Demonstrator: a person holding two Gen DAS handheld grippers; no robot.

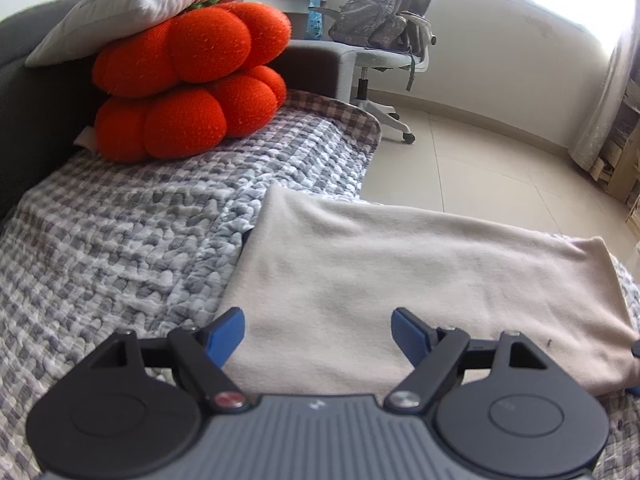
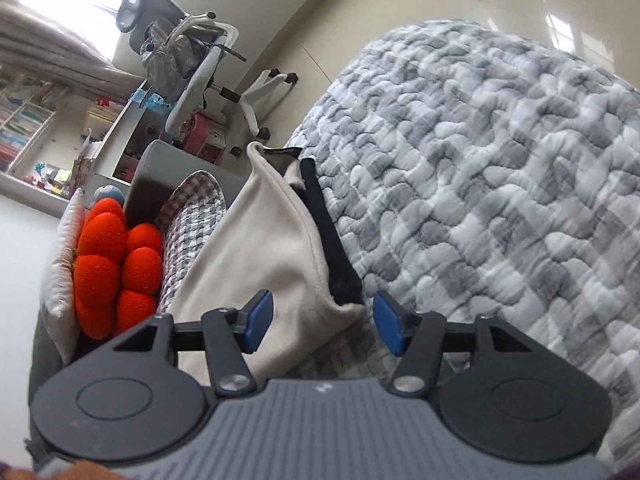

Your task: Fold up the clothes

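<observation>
A cream garment lies folded flat on the grey checked blanket. My left gripper hovers over its near edge, blue pads wide apart, nothing pinched between them. In the right wrist view the same cream garment shows edge-on, with a black piece along its far side. My right gripper stands open at the garment's corner; the corner lies between the pads, which do not press on it.
Two orange pumpkin cushions and a white pillow are stacked at the sofa's back. An office chair with a grey backpack stands on the tiled floor beyond. The blanket's edge drops to the floor.
</observation>
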